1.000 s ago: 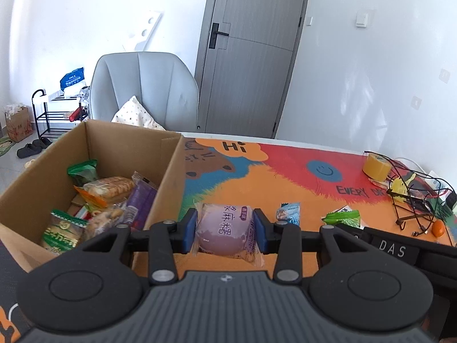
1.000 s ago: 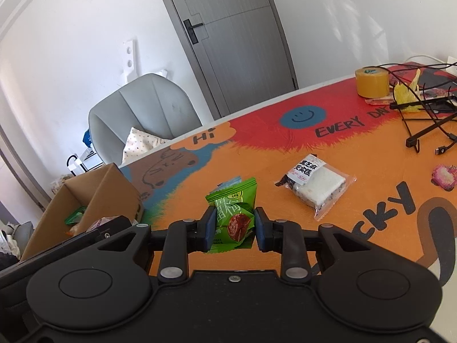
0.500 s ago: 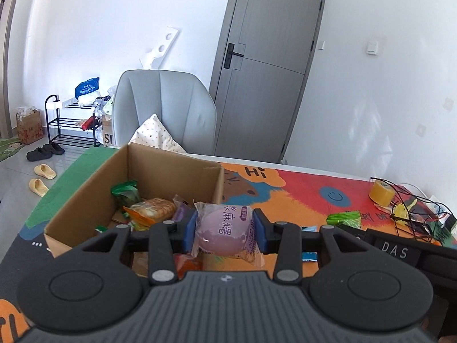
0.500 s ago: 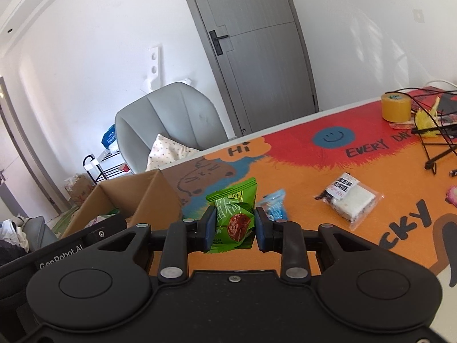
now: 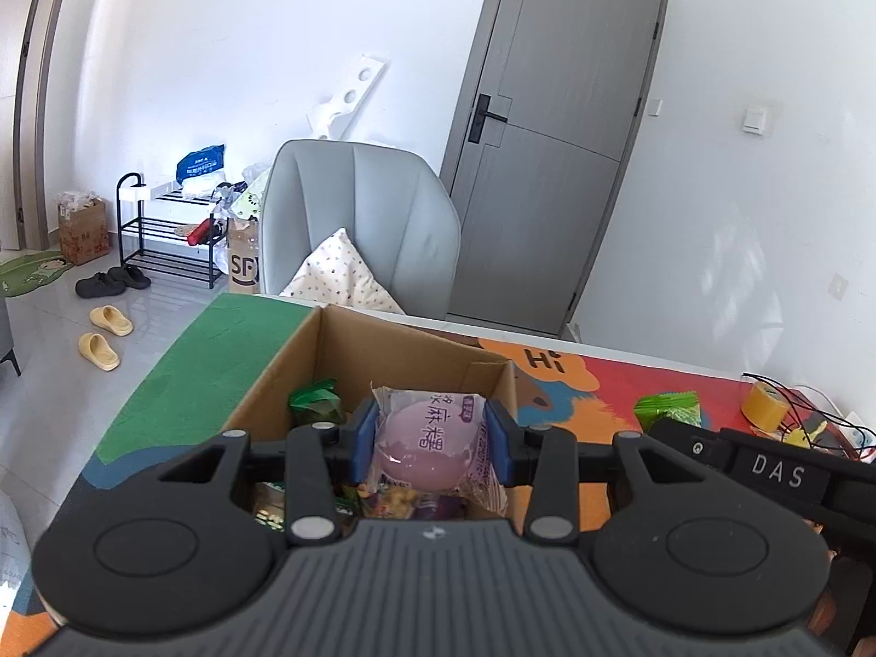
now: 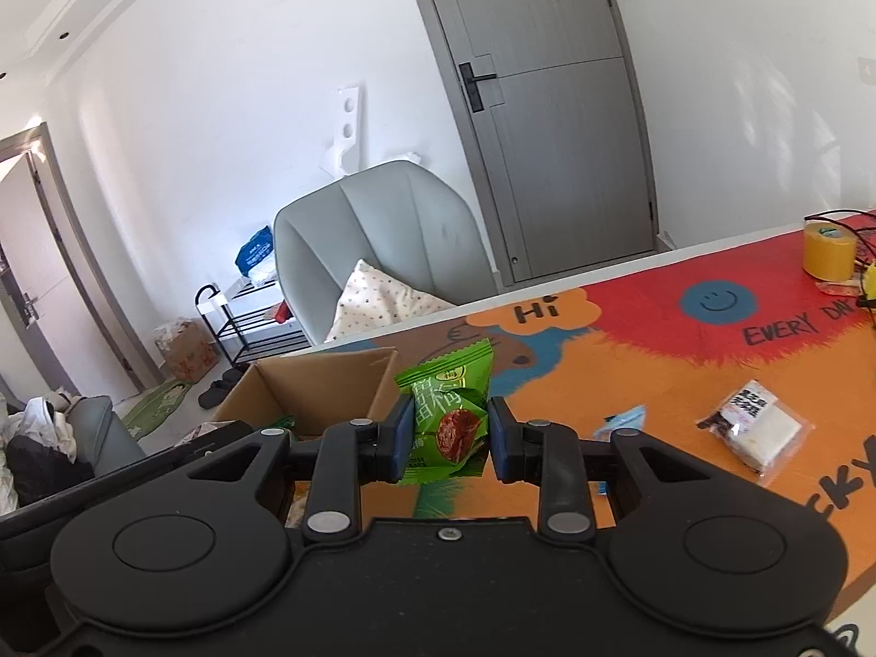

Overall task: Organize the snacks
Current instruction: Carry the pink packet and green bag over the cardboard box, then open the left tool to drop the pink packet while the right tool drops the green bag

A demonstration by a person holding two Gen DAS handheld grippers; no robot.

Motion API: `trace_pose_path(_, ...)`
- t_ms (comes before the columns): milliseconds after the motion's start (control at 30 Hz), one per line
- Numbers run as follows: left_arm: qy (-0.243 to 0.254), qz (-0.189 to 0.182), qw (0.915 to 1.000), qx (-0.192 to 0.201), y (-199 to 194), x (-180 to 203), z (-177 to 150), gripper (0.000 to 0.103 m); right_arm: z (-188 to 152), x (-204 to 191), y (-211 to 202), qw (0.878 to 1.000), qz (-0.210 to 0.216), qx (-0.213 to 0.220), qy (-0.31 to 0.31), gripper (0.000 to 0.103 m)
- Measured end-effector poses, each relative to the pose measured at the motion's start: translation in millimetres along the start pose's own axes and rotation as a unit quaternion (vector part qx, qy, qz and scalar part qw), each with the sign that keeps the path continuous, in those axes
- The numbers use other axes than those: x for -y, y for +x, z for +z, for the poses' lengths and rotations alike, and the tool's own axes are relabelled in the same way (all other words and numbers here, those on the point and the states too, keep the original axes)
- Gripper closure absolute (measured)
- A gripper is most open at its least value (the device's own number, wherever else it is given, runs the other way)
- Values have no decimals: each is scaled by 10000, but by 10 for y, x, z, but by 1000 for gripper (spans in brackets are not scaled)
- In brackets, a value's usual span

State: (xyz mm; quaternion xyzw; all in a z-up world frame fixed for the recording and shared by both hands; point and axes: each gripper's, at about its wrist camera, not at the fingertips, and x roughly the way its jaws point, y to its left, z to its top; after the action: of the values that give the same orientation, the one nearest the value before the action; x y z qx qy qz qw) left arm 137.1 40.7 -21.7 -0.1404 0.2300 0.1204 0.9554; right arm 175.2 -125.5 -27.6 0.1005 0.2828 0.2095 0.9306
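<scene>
My left gripper is shut on a purple mochi packet and holds it over the open cardboard box, which holds several snack packets. My right gripper is shut on a green snack packet, held above the mat just right of the box. That green packet also shows in the left wrist view. A white sandwich packet and a small blue packet lie on the orange mat to the right.
A colourful mat covers the table. A yellow tape roll and black cables sit at the far right. A grey chair with a cushion stands behind the table, with a shoe rack on the floor to the left.
Both grippers have moved left toward the box with their packets. The left one now hangs over the box opening; the right one has come up beside the box.
</scene>
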Motion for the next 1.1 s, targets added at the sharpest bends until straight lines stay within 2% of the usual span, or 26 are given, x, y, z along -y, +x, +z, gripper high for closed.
trace_pose_path(300, -179, 25, 9994, -286, 95, -290, 11, 61, 25, -227, 194, 9997, 121, -137, -155, 74)
trace_pose_path(367, -205, -68, 9991, -363, 93, -341, 0, 57, 25, -296, 237, 9995, 169, -172, -205, 74)
trace_pose_path(433, -263, -177, 9988, -383, 84, -415, 6, 45, 17, -366, 270, 9992, 223, -212, -260, 74)
trace_pose_path(567, -378, -6, 9991, -187, 12, -564, 46, 33, -3, -506, 334, 9984, 334, -287, -364, 74)
trace_pose_path(800, -572, 331, 9978, -93, -46, -814, 112, 32, -34, -679, 389, 9973, 444, -362, -451, 73)
trace_pose_path(1100, -716, 518, 9961, 17, -133, -968, 141, 25, -59, -885, 408, 9949, 690, -503, -543, 72)
